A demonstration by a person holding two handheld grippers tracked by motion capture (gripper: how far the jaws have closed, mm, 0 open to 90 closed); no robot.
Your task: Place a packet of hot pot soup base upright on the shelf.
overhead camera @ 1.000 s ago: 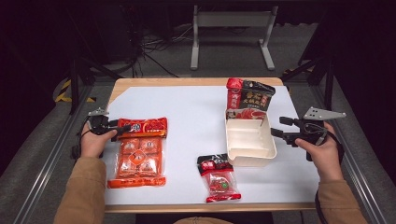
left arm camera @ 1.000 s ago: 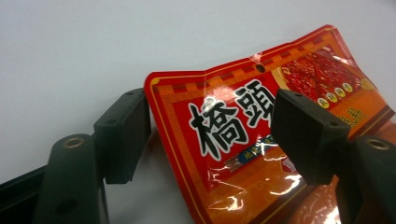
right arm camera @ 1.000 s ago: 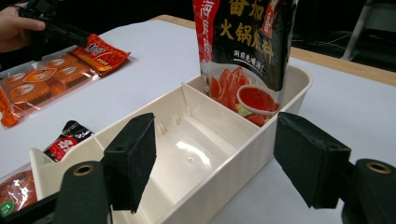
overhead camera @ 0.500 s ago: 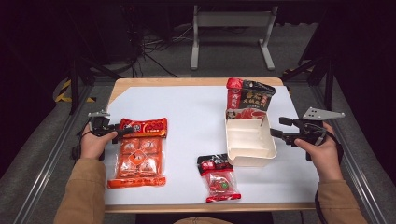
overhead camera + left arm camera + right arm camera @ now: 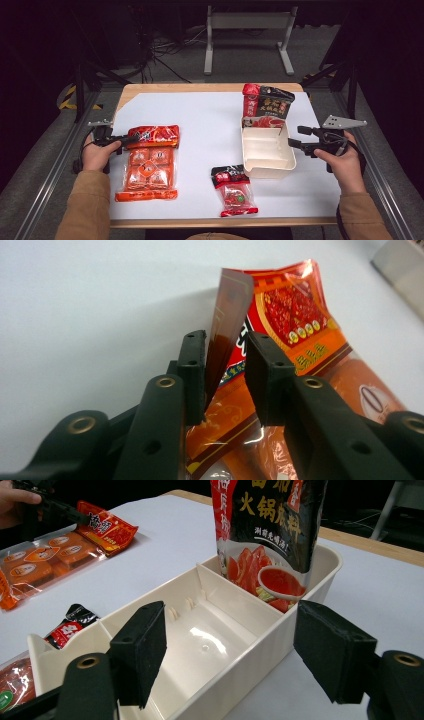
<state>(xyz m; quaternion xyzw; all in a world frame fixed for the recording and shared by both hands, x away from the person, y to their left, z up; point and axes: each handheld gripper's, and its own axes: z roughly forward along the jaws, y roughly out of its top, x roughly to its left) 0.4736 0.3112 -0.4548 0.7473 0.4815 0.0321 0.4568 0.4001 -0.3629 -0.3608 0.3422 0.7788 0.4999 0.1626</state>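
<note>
A large orange snack packet (image 5: pixel 147 165) lies flat on the white table at the left. My left gripper (image 5: pixel 125 141) is at its top left corner. In the left gripper view the packet (image 5: pixel 300 340) has its edge turned up between the jaws of the left gripper (image 5: pixel 225 375). The jaws have just been closing; a gap still shows beside the right pad. My right gripper (image 5: pixel 295 136) stands open beside the right wall of a cream divided box (image 5: pixel 267 172). In the right gripper view the open jaws of the right gripper (image 5: pixel 230 645) frame the box (image 5: pixel 235 680).
A dark hotpot-base pouch (image 5: pixel 267 102) stands upright in the box's far compartment (image 5: pixel 270 515). A small red and black packet (image 5: pixel 234 190) lies near the front edge, left of the box. Metal rails run along both table sides.
</note>
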